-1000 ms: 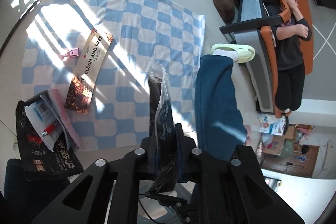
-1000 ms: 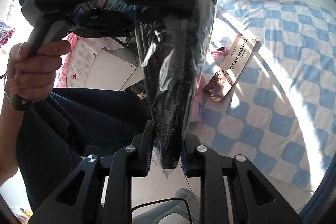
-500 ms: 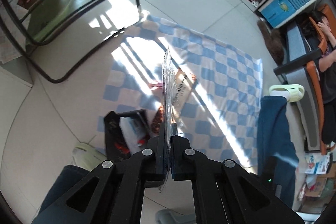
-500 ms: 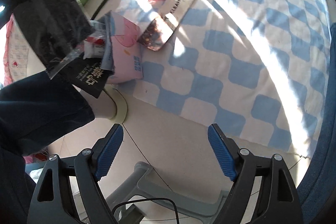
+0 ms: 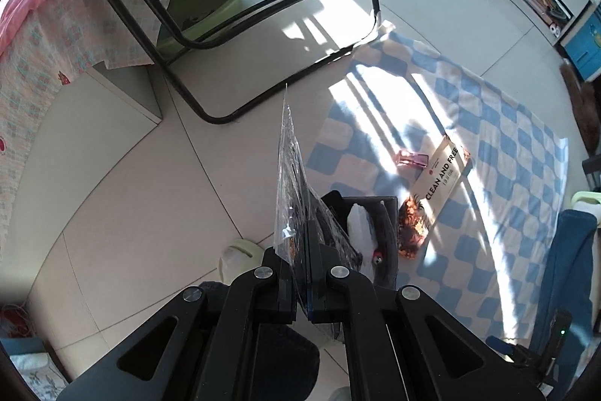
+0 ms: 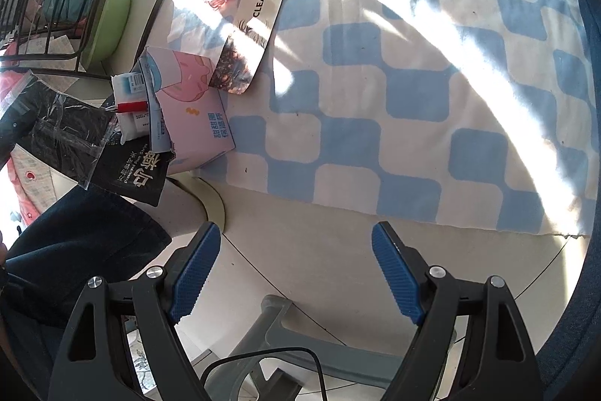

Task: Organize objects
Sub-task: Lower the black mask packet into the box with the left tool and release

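Left wrist view:
Left tool (image 5: 303, 252): clenched on a clear plastic packet (image 5: 291, 175), held edge-on and upright above the floor.
Black bag (image 5: 375, 232): open-mouthed, just beyond the tool tips, at the near edge of the checked blanket (image 5: 507, 175); white and red items show inside.
Loose items: a long "CLEAN AND FREE" packet (image 5: 437, 175) and a small pink bottle (image 5: 413, 159) lying on the blanket, just beside each other.

Right wrist view:
Right tool (image 6: 296, 273): released, jaws wide apart, nothing between them, over bare floor short of the blanket.
Plastic packet: at far left, hanging above the black bag.
Pink box (image 6: 195, 115): lying partly in the bag's mouth.

Step in hand (judged): stowing the plastic packet into the bag; two items are left on the blanket.
Next move (judged): lower the packet edge-first into the bag mouth, then let go; the right tool is free to reach for the long packet.
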Demonstrator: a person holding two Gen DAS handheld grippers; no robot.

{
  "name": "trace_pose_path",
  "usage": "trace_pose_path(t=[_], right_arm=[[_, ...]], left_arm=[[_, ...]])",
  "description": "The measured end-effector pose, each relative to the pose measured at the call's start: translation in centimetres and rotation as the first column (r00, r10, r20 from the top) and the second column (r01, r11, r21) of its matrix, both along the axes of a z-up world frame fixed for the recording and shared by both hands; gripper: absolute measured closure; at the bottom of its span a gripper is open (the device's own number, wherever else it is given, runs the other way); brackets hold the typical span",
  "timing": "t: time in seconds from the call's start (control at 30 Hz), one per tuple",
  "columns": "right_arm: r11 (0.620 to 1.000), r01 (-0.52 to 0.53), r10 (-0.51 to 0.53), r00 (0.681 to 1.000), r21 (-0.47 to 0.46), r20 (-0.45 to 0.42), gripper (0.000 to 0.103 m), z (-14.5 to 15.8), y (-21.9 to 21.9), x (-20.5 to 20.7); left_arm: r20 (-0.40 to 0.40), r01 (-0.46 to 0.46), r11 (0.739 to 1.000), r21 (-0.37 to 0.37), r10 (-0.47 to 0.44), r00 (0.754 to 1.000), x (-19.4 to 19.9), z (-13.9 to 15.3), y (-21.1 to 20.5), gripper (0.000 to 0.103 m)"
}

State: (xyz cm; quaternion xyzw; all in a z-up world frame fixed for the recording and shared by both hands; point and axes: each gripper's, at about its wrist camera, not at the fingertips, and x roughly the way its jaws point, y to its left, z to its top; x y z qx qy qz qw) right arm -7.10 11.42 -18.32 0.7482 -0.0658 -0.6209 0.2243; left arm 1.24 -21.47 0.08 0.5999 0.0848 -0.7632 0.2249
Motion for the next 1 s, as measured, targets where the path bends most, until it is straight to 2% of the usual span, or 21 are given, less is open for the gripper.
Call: trace_pose_path(t=[0.17, 0.3, 0.43, 0.57, 0.63, 0.7, 0.77, 0.87, 0.93, 0.97, 1.0], right_arm=[[1.000, 0.028, -0.029, 0.999, 0.004, 0.019, 0.019, -0.6, 0.4, -0.2], [0.999, 0.051, -0.051, 0.998, 0.005, 0.036, 0.019, -0.9, 0.8, -0.4], [0.998, 0.065, -0.065, 0.997, 0.011, 0.046, 0.019, -1.1, 1.1, -0.4], [0.996, 0.081, -0.083, 0.995, 0.024, 0.060, 0.019, -1.5, 1.4, -0.5], [0.995, 0.091, -0.092, 0.993, 0.028, 0.066, 0.019, -1.6, 1.6, -0.5], [0.995, 0.097, -0.099, 0.992, 0.027, 0.073, 0.019, -1.7, 1.8, -0.6], [0.995, 0.099, -0.101, 0.992, 0.029, 0.081, 0.019, -1.8, 1.8, -0.6], [0.994, 0.103, -0.105, 0.990, 0.033, 0.093, 0.019, -2.1, 1.8, -0.6], [0.994, 0.101, -0.104, 0.989, 0.041, 0.105, 0.019, -2.4, 1.7, -0.6], [0.994, 0.098, -0.102, 0.989, 0.045, 0.110, 0.019, -2.6, 1.7, -0.6], [0.994, 0.094, -0.099, 0.989, 0.048, 0.113, 0.019, -2.7, 1.6, -0.6]], left_arm=[[-0.005, -0.020, 0.994, -0.107, 0.020, 1.000, 0.7, 0.6, 0.2, 0.103], [-0.017, -0.019, 0.994, -0.112, 0.017, 1.000, 0.8, 0.2, 0.4, 0.103], [-0.011, 0.001, 1.000, -0.007, -0.001, 1.000, 0.1, -2.4, 1.3, 0.103], [-0.012, -0.073, 0.991, 0.115, 0.074, 0.997, 1.0, -6.1, 2.2, 0.103], [0.043, -0.110, 0.977, 0.183, 0.104, 0.994, 1.6, -8.8, 2.7, 0.103], [0.125, -0.131, 0.968, 0.215, 0.106, 0.986, 2.1, -11.4, 3.2, 0.103], [0.144, -0.127, 0.971, 0.201, 0.098, 0.985, 1.9, -12.1, 3.4, 0.103], [0.146, -0.135, 0.952, 0.276, 0.098, 0.984, 0.7, -12.4, 2.8, 0.100], [0.172, -0.157, 0.937, 0.311, 0.107, 0.979, 0.4, -12.3, 2.0, 0.092], [0.176, -0.164, 0.936, 0.310, 0.113, 0.978, 0.5, -11.9, 2.0, 0.077], [0.176, -0.161, 0.944, 0.289, 0.113, 0.978, 0.5, -11.1, 1.8, 0.057]])
